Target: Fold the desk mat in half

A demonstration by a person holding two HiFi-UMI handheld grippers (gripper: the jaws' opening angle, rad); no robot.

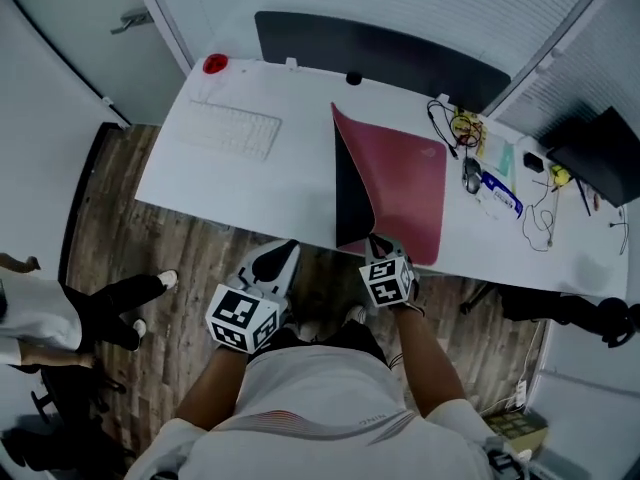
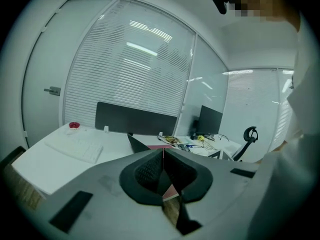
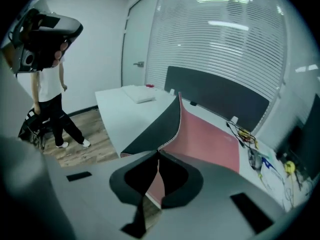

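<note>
A pink desk mat (image 1: 410,183) lies on the white desk (image 1: 250,193), and its left part stands lifted so that the black underside (image 1: 350,193) shows. My right gripper (image 1: 380,242) is at the mat's near edge, shut on it. In the right gripper view the jaws (image 3: 158,153) pinch the mat (image 3: 210,139), black side rising to the left and pink side to the right. My left gripper (image 1: 285,252) hangs off the desk's front edge, left of the mat. In its own view the left gripper (image 2: 162,153) is shut with nothing in it.
A white keyboard (image 1: 228,128) and a red object (image 1: 215,64) lie on the desk's left part. Cables (image 1: 462,128), a mouse (image 1: 472,176) and small items crowd the right side. A dark panel (image 1: 380,53) runs along the back. A person (image 1: 60,313) stands on the wooden floor at the left.
</note>
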